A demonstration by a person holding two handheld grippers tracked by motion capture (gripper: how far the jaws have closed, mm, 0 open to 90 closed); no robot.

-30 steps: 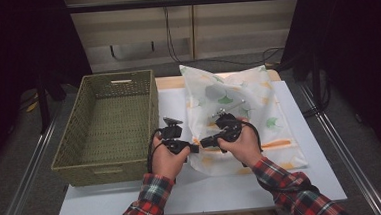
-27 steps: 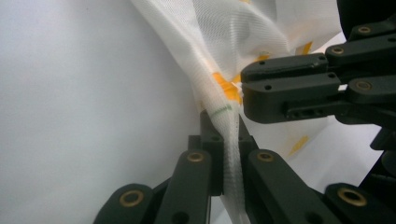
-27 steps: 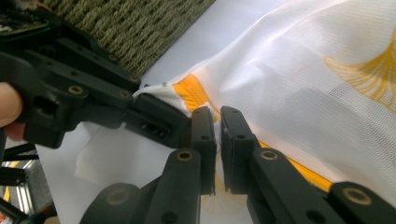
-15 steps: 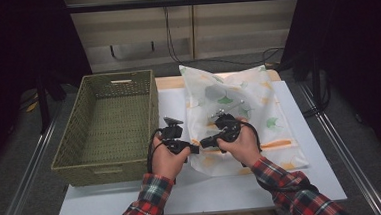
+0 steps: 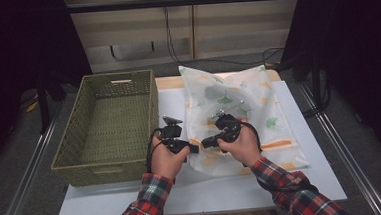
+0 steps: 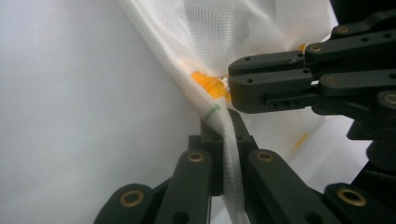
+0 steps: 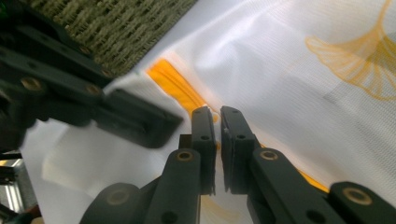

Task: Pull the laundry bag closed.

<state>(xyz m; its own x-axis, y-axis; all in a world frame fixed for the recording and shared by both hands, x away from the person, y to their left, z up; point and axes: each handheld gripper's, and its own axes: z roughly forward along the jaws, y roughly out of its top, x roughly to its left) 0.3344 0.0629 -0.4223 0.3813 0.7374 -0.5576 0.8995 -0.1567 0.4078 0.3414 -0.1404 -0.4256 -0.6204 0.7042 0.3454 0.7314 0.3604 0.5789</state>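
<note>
Little had moved since a second before: both hands stayed at the near left edge of the cloth (image 5: 239,119) beside the wicker basket (image 5: 109,122). Left gripper (image 6: 224,140) was clamped on a thin mesh fold; right gripper (image 7: 217,126) pinched the orange-striped hem. Keeping tension even between the jaws seemed best.

Open white tabletop (image 5: 303,176) right of printed white cloth (image 5: 237,92); tall green wicker basket (image 5: 109,125) blocking left.
</note>
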